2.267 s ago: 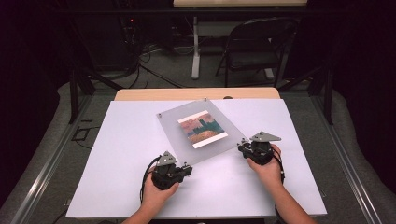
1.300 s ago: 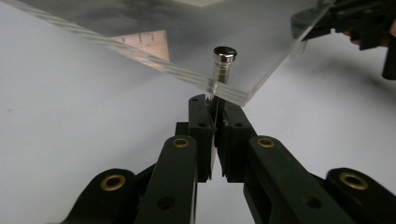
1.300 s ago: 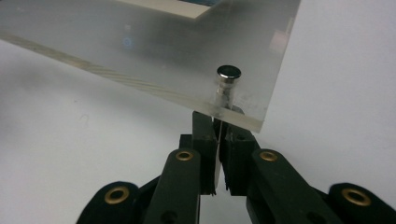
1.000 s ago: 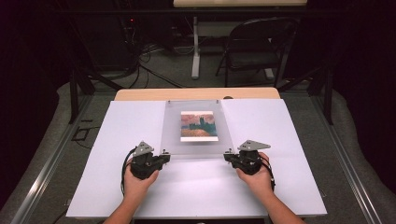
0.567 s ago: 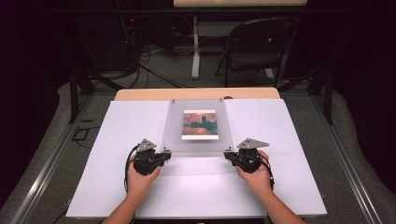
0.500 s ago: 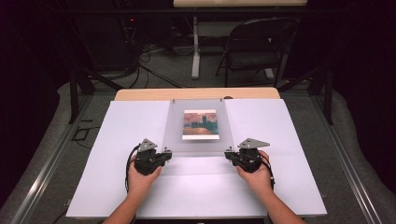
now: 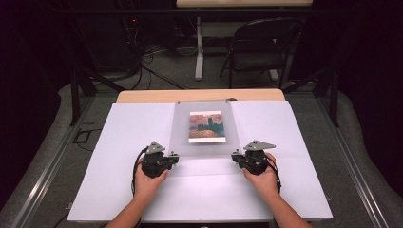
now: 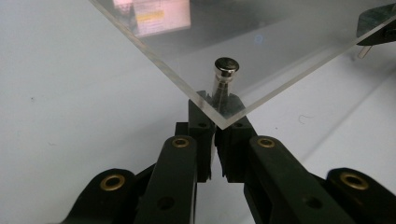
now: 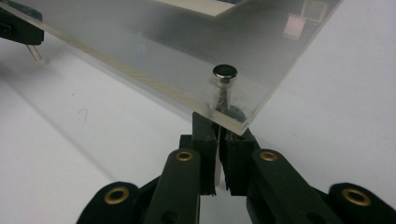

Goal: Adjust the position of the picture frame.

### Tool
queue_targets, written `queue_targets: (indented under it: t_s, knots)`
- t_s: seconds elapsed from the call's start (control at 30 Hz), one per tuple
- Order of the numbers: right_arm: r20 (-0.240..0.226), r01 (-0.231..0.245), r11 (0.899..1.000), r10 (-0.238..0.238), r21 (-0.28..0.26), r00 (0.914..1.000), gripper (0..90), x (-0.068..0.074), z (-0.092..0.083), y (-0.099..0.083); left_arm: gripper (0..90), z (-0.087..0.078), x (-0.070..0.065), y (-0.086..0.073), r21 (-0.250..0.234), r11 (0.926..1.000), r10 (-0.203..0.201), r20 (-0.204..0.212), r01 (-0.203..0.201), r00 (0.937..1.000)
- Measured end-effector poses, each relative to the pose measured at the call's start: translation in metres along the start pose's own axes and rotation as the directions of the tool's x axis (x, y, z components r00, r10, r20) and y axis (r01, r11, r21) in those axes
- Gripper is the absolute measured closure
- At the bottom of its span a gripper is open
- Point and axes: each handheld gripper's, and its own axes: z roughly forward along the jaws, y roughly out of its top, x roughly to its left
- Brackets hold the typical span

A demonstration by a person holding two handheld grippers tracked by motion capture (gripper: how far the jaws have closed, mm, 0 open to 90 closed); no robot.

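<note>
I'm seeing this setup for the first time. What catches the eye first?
A clear acrylic frame with a sunset picture lies mid-table on the white sheet. Each hand-held gripper, left and right, is shut on a metal standoff under a near corner; the left one's standoff is plain.

White sheet [image 7: 119, 161] over wooden table [image 7: 199, 95]

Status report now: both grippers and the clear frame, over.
Left gripper shut on near-left standoff. Right gripper shut on near-right standoff. Frame square on table, nothing in the way.
</note>
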Motion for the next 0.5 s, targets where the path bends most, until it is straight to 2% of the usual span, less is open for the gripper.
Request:
queue_targets:
  t_s: [0.27,0.5]
  knots:
    - [-0.002,0.016,1.0,-0.016,0.01,0.9999,85.3,0.0022,0.004,-0.0024,84.7,0.0014,0.0051,-0.0016,0.017,0.9998,-0.003,-0.002,0.003,1.0]
    - [-0.008,-0.001,1.0,0.001,0.016,1.0,85.3,0.0015,0.0044,-0.0043,84.7,0.0028,0.0043,-0.0026,0.025,0.9997,0.001,0.001,-0.001,1.0]
